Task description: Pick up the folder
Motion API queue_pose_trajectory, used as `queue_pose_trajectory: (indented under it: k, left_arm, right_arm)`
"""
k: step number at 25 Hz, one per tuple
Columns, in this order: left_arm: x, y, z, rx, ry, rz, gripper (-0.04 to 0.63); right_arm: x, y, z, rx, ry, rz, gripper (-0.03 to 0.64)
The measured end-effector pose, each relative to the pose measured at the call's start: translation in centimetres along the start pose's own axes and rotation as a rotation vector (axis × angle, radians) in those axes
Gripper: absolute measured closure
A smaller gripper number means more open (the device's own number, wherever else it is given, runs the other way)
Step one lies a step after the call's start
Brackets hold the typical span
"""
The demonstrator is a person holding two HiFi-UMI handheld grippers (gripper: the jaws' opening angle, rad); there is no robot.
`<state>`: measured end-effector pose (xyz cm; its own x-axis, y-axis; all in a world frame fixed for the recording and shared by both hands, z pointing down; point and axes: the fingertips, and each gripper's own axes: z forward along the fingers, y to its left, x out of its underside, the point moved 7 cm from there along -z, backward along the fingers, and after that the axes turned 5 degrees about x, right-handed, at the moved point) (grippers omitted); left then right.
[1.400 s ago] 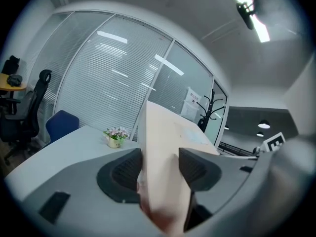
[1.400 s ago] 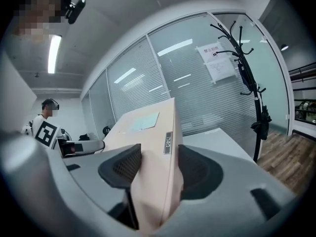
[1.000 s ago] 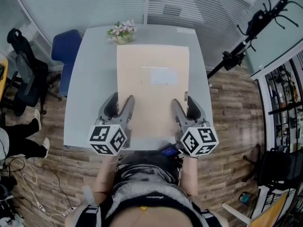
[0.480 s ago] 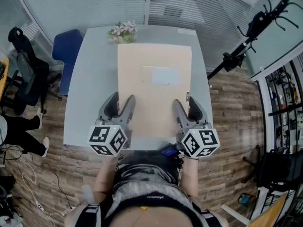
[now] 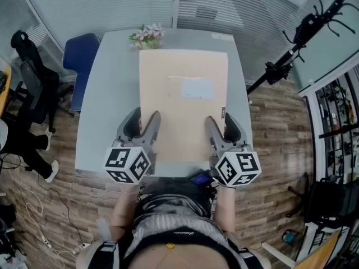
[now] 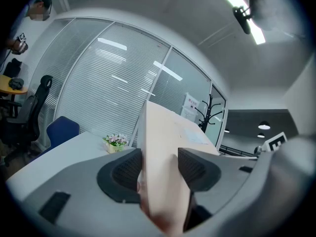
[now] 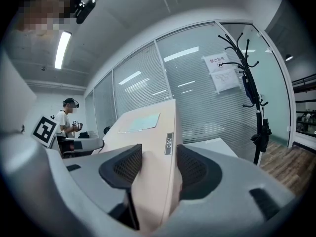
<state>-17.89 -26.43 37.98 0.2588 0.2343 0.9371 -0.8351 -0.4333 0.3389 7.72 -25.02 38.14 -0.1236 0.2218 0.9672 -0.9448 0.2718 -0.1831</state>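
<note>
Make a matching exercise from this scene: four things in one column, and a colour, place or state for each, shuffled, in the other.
Things:
1. folder
2. flowers
3. chair
4. right gripper

Descriptions:
A. blue, beside the table on its left side
B. fingers closed on the folder's right edge
C. at the table's far edge
D. beige, with a pale label on top

Pairs: 1-D, 2-C, 3-A, 4-B.
</note>
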Motion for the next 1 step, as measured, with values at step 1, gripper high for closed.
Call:
queue_pose_trajectory:
  k: [1]
  left_arm:
    - [-0.03, -0.02, 0.00, 0.000, -0.001, 0.000, 0.371]
  right_arm:
    - [-0.07, 0.00, 0.01, 0.000, -0.002, -0.003, 0.391]
